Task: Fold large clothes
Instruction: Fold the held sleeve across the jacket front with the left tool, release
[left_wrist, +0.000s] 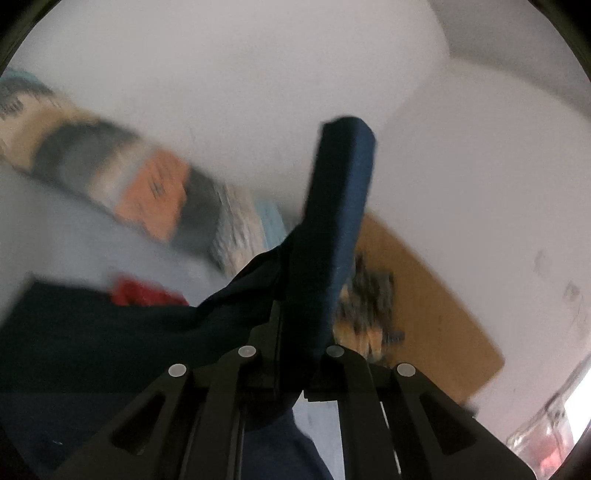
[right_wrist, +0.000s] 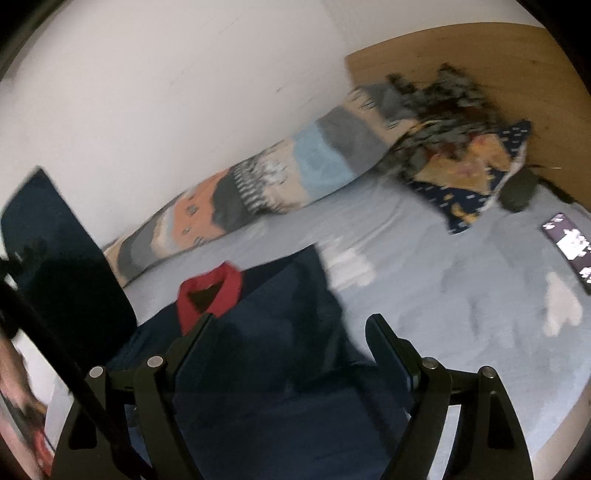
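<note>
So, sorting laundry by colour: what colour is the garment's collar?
Red collar on a navy garment; clearest in the right wrist view.

The left black two-finger gripper (left_wrist: 295, 295) is raised and tilted, its jaws pinched tight — dark navy fabric is clamped between them and drapes over the fingers (left_wrist: 334, 221), which stand up against the far wall. Seen from the right wrist, it shows only as a dark, blurred shape at the far left. The right black two-finger gripper (right_wrist: 291, 325) angles downward with its jaws spread wide — nothing is pressed between the fingers (right_wrist: 384, 343), which hang apart, empty.
</note>
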